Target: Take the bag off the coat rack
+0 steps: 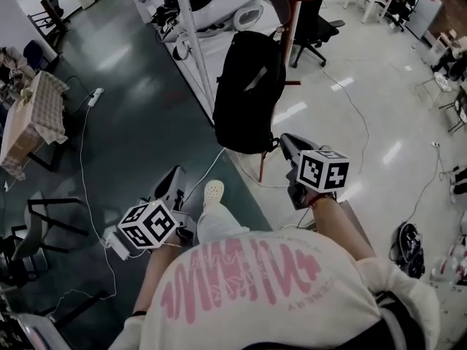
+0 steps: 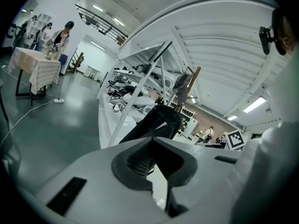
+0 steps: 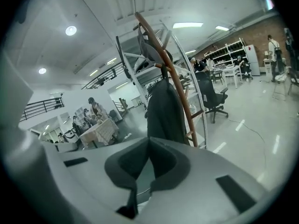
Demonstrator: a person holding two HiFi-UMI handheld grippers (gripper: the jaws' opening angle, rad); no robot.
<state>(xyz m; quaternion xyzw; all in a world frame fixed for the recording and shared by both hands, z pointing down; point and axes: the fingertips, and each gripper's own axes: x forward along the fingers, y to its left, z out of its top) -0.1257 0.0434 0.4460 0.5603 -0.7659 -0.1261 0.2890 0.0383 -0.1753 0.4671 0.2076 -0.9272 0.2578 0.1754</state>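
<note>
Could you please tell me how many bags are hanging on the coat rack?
1. A black backpack hangs from the wooden coat rack. A grey item higher up does not look like a bag. The rack's far side is hidden.

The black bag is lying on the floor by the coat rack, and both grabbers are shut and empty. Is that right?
Not quite. The black bag isn't lying on the floor: it hangs on the coat rack, as the head view shows. The rest holds: the left gripper and the right gripper are shut and empty.
</note>
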